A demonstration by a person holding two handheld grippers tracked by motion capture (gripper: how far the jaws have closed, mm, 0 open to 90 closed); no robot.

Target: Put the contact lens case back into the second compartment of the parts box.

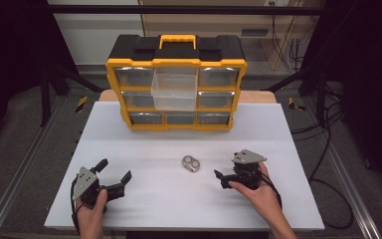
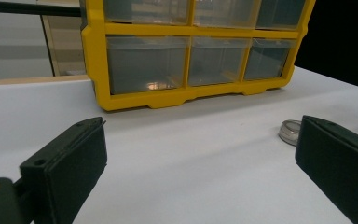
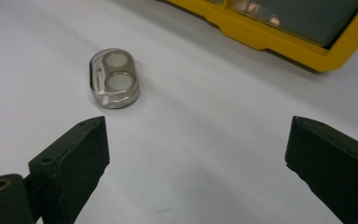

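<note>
Contact-lens case (image 1: 193,163), long axis running across the desk (image 1: 144,199), lies just left of the right hand-held gripper (image 1: 221,178); left hand-held gripper (image 1: 114,170) sits farther off. Both have jaws apart.

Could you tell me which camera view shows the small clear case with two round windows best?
The right gripper view: the clear case lies close and whole. The high view shows it small; the left gripper view shows just an edge behind a jaw.
</note>
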